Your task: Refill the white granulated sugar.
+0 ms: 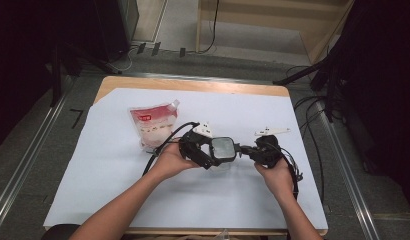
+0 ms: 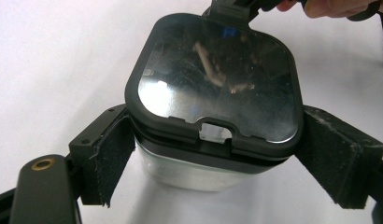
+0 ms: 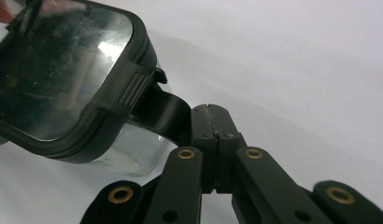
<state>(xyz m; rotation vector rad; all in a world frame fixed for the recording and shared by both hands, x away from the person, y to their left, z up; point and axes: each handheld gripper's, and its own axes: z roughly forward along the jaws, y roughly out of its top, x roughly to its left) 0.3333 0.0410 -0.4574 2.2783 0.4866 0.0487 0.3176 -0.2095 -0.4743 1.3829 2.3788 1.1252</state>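
While gripped, container (image 1: 223, 149) lid tilts toward left gripper (image 1: 205, 152).

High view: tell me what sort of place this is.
Probably a lab or recording workspace, not a home: a table under a plain white sheet, loose cables on grey flooring, and dark stands beside it.

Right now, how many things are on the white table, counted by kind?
Clear container with black lid: 1
White and red pouch: 1
Grippers: 2, left gripper and right gripper
Total: 4
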